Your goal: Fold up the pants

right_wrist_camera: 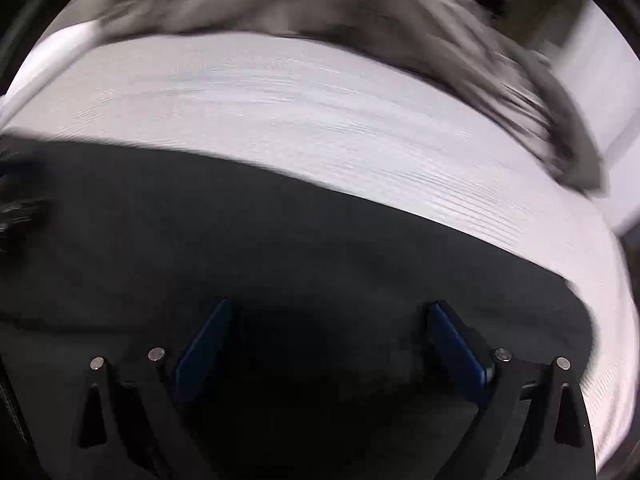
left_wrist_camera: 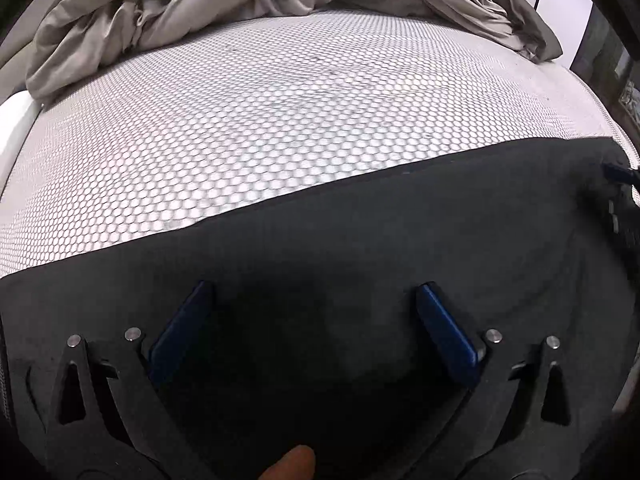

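Dark grey pants (left_wrist_camera: 340, 240) lie flat across the near part of a white honeycomb-patterned mattress (left_wrist_camera: 260, 120). My left gripper (left_wrist_camera: 314, 292) hovers just over the fabric, open, its blue pads (left_wrist_camera: 444, 328) spread wide with nothing between them. At the right edge of the left wrist view, the other gripper's blue tip (left_wrist_camera: 616, 172) shows near the pants' far corner. The right wrist view is motion-blurred: the same pants (right_wrist_camera: 280, 232) fill its lower half, and my right gripper (right_wrist_camera: 330, 312) is open above them, blue pads (right_wrist_camera: 204, 348) apart.
A crumpled grey-beige duvet (left_wrist_camera: 240, 4) is heaped along the far side of the mattress and appears blurred as the duvet (right_wrist_camera: 320, 4) in the right wrist view. A fingertip (left_wrist_camera: 292, 464) shows at the bottom edge. A dark frame (left_wrist_camera: 612, 60) stands at the right.
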A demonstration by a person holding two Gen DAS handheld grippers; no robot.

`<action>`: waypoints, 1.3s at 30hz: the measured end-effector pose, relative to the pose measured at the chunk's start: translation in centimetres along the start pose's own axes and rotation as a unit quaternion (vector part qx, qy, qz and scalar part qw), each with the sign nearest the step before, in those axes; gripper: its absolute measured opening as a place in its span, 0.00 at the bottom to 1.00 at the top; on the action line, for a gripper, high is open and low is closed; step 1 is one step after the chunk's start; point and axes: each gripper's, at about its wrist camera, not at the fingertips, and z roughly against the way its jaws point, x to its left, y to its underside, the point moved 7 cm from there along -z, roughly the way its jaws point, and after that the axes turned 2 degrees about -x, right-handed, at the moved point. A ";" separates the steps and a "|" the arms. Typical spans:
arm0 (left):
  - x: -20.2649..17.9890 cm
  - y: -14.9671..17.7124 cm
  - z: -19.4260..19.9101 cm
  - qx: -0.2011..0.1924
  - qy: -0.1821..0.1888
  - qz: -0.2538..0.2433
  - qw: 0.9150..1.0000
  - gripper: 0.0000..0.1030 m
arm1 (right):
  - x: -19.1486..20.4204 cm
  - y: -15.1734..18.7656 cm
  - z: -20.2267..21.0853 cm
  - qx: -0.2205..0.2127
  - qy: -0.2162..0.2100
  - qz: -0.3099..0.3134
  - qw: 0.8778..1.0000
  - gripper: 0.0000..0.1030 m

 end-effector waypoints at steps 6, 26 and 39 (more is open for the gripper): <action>1.2 -0.2 0.1 0.002 -0.014 0.012 1.000 0.99 | -9.6 2.9 -0.1 0.005 0.074 -0.129 0.989 0.95; -3.4 -1.5 -0.2 0.000 0.015 0.015 1.000 0.98 | -2.6 -2.1 -0.4 -0.006 0.063 -0.027 0.998 0.67; -11.1 -4.1 -1.0 -0.005 0.090 -0.035 0.995 0.69 | 0.1 0.3 7.4 -0.055 -0.064 -0.081 0.993 0.58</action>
